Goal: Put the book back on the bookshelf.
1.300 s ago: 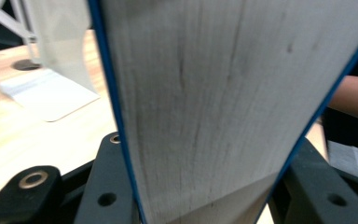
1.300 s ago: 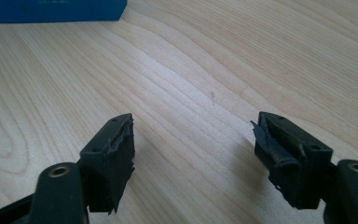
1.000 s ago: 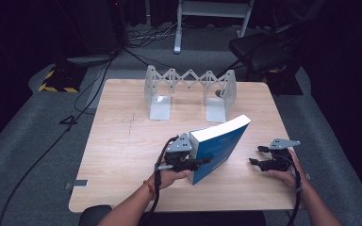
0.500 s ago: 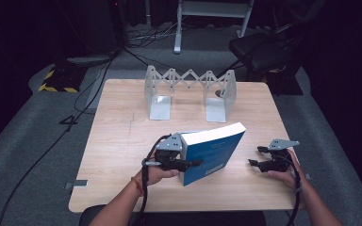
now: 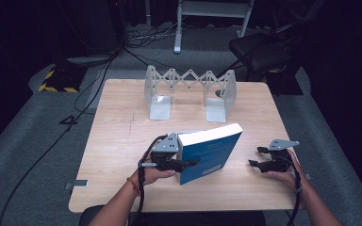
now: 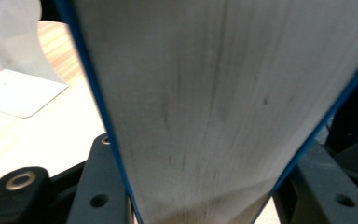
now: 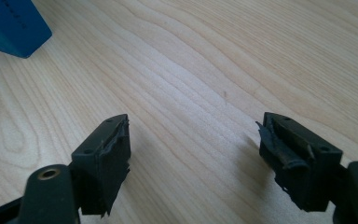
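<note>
- A blue paperback book [image 5: 210,151] stands tilted on the wooden tabletop [image 5: 122,141], near the front edge, its page block facing up and away from the person.
- The left tool [image 5: 188,163] has the book between its jaws; in the left gripper view the pages [image 6: 223,107] sit between the two black jaws. Those jaws have just been easing wider, so whether the pads press firmly cannot be told.
- The right tool [image 5: 258,157] rests open and empty, well apart from the book, its jaws spread above bare wood [image 7: 191,93], with a blue corner of the book [image 7: 14,23] at the top left of its view.
- Risk: with a loosening hold, the leaning book could slip and fall flat, or slide toward the front edge.
- Risk: one tool gripping at one end leaves the book free to swing or fan open.
- The grey expanding book rack [image 5: 188,92] stands at the far side; a drooping book could catch on its end plates.
</note>
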Demonstrator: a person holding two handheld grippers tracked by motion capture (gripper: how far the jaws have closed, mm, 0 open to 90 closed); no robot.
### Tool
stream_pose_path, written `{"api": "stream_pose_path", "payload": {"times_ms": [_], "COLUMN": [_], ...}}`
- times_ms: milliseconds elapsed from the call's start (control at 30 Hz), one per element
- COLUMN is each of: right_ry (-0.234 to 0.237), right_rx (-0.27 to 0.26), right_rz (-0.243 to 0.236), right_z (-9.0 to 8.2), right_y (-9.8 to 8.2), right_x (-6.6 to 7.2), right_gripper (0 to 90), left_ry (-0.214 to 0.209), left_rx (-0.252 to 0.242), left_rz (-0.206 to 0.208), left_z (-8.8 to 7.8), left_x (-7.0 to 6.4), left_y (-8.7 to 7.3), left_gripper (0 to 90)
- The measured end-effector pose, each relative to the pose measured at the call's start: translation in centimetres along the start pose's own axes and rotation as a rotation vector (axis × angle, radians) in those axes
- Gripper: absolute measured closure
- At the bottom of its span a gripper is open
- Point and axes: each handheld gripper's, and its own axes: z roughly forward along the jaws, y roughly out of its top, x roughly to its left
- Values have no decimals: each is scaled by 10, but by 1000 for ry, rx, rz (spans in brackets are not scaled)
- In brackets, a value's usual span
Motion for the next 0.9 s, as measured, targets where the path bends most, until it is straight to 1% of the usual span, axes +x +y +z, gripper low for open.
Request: {"api": "stream_pose_path", "payload": {"times_ms": [33,67,100,133,167,200,300,367,400,500,600,667,767,900], "right_ry": [0,0,12,12,19,38,58,66,74,92,117,128,155,178], "right_rx": [0,0,8,8,8,10,-2,-19,-36,-64,-100,-120,-157,-178], "right_rz": [0,1,-8,-8,-16,-31,-48,-58,-62,-78,-116,-145,-180,-228], "right_z": [0,0,0,0,1,2,2,0,-1,-4,-8,-11,-15,-15], "right_y": [0,0,1,1,2,5,10,14,16,23,35,44,59,72], "right_x": [0,1,3,3,4,7,11,14,16,22,32,37,47,60], "right_gripper": [250,253,264,264,266,275,279,288,294,298,300,302,302,302], "left_ry": [0,13,32,32,39,56,71,86,90,106,120,138,148,158], "left_rx": [0,8,14,14,17,24,44,70,78,88,109,125,133,159], "left_rz": [0,9,12,12,11,19,30,41,45,49,65,78,76,80], "left_z": [0,0,-1,-1,-1,-2,-3,-3,-3,-4,-5,-6,-5,-5], "left_x": [0,-1,-2,-2,-3,-5,-6,-7,-8,-10,-12,-15,-17,-18], "left_y": [0,1,2,2,2,1,-1,-4,-5,-6,-9,-11,-12,-14], "left_gripper": [542,542,519,504,504,496,484,461,459,445,441,438,431,421]}}
